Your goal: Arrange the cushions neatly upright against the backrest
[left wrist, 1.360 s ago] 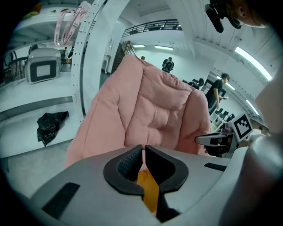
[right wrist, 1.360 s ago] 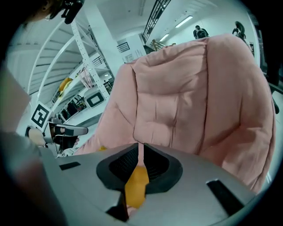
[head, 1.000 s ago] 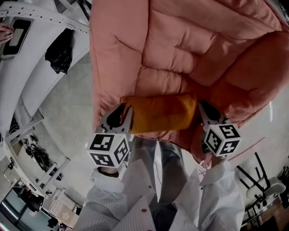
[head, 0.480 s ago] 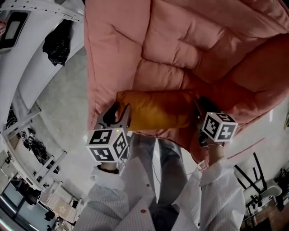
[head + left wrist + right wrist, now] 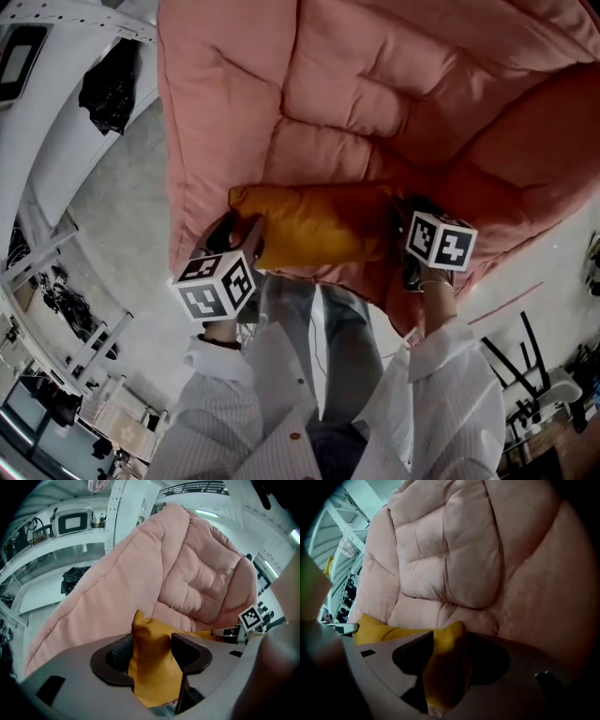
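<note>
Both tongs have just been opening and now stand wide apart. The left tongs point(image 5: 239, 234) have the left corner of the mustard-yellow leather-look rectangular cushion point(image 5: 314, 225) loose between the jaws, with no squeeze. The right tongs point(image 5: 410, 208) are the same on the right corner.

The cushion sits long-side down at the front edge of the seat point(image 5: 319, 155) of the pink quilted padded armchair point(image 5: 211, 112), with bare seat between it and the backrest point(image 5: 375, 84).

Risks as I see them:
- It is let go short of the backrest with nothing behind it, so it likely flops flat or tips off the front edge.
- Both corners sit inside the jaws, so pulling back at an angle could snag the fabric and drag the cushion forward.
- Withdrawing one side first would skew it.
- Regripping only the corner tips may slip, since the cover looks slick.
</note>
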`<state>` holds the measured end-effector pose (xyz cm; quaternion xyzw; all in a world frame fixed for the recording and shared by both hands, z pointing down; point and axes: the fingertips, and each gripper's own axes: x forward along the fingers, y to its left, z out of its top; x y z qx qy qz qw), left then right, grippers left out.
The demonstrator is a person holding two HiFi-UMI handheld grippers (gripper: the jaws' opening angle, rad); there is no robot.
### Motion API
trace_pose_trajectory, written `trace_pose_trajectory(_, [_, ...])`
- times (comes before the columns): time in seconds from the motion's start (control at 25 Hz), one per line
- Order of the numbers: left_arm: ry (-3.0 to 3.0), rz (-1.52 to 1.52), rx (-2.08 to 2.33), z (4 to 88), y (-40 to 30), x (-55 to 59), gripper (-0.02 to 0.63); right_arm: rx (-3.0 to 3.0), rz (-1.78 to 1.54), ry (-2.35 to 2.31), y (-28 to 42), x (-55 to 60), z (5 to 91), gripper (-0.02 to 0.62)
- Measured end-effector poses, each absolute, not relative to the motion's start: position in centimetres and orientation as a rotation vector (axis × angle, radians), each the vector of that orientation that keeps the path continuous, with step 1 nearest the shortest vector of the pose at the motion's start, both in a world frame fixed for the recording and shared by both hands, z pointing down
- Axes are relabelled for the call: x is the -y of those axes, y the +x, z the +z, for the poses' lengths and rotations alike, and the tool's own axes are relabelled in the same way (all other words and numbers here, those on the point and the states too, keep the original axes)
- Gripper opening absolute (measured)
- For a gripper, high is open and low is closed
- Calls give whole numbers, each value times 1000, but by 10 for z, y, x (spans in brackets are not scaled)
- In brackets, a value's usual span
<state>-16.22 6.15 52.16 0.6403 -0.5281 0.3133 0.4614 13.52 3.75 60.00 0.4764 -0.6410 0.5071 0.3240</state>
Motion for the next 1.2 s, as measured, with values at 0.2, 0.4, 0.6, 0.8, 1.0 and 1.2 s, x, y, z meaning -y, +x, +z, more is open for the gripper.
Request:
trace_pose_trajectory(0.2, [1563, 818, 1284, 527, -162, -63, 271, 1626, 1346, 1220, 136, -42, 610, 201])
trace_pose_trajectory(0.4, [1551, 845, 1278, 530, -158, -63, 273, 1621, 1391, 1179, 133, -45, 615, 199])
trace_pose_trajectory(0.6, [1540, 831, 1225, 534, -152, -64, 198, 1665, 1476, 1149, 123, -49, 614, 102])
trace_pose_trajectory(0.8, [1560, 859, 1194, 534, -152, -65, 150, 1679, 1457, 1180, 118, -52, 612, 50])
trace_pose_trajectory(1.0, [1585, 882, 1161, 536, -153, -67, 126, 1686, 1368, 1224, 115, -57, 610, 37])
trace_pose_trajectory(1.2, [1624, 905, 1106, 533, -155, -66, 123, 1674, 1355, 1293, 115, -59, 598, 35])
